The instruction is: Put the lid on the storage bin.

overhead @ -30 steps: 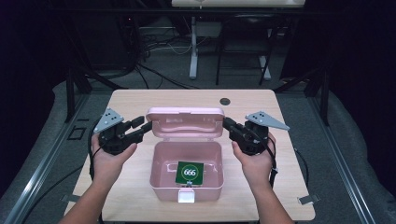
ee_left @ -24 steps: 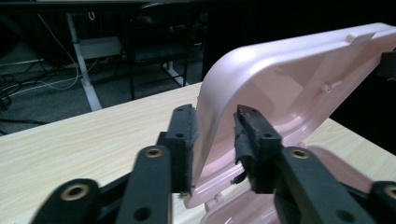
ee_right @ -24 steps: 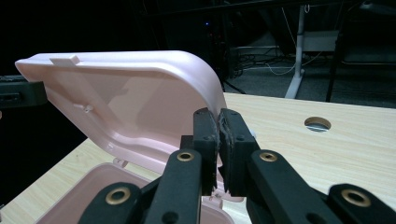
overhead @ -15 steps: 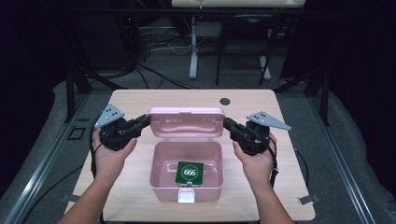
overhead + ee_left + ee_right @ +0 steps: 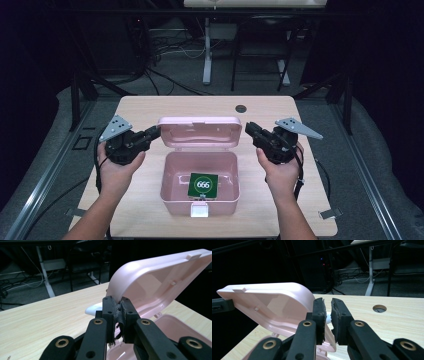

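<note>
Raised pink plastic lid lies between both grippers, long axis spanning them.
Left gripper fingers pressed together, empty, touching the lid's left end; right gripper fingers narrowly parted, just beside its right end.

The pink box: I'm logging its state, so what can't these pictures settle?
- High view: the lid hides its hinge.
- High view: the green card reads 666; smaller print too small.
- Left tool view: whether the shut jaws touch the lid is unclear.
- Right tool view: jaws hide the lid's corner.

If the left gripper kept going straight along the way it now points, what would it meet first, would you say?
Most likely the left end of the pink box's raised lid, just ahead of the left gripper; whether they already touch is unclear.
</note>
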`<state>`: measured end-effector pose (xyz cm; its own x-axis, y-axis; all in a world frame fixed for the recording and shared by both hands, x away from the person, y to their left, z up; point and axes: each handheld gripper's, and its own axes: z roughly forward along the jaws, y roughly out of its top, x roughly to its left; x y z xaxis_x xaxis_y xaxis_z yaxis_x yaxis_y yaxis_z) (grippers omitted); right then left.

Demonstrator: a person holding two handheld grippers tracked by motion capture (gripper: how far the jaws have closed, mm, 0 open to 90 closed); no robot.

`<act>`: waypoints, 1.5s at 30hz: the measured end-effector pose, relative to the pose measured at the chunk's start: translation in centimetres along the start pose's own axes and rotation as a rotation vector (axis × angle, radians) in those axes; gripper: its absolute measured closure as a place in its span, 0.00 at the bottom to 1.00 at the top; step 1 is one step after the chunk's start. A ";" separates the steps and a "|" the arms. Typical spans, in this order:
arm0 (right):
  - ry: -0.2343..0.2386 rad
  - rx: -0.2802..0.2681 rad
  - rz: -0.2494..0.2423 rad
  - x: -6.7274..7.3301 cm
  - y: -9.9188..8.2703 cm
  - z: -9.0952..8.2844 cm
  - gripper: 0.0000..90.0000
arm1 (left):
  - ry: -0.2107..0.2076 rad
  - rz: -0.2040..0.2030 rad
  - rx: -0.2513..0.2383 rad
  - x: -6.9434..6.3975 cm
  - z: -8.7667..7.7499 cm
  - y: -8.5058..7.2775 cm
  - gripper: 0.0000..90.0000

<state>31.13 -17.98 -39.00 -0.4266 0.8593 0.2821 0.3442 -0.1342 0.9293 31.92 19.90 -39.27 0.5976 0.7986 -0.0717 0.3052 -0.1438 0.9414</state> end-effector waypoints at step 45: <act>0.023 0.031 0.004 -1.1 -0.6 -0.6 0.65 | -0.071 0.024 -0.004 -1.9 -3.0 -1.7 0.75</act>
<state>30.87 -19.13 -39.67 -0.4440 0.8472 0.2918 0.3717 -0.1222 0.9203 28.03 20.39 -39.72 0.6559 0.7514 -0.0721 0.2873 -0.1602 0.9444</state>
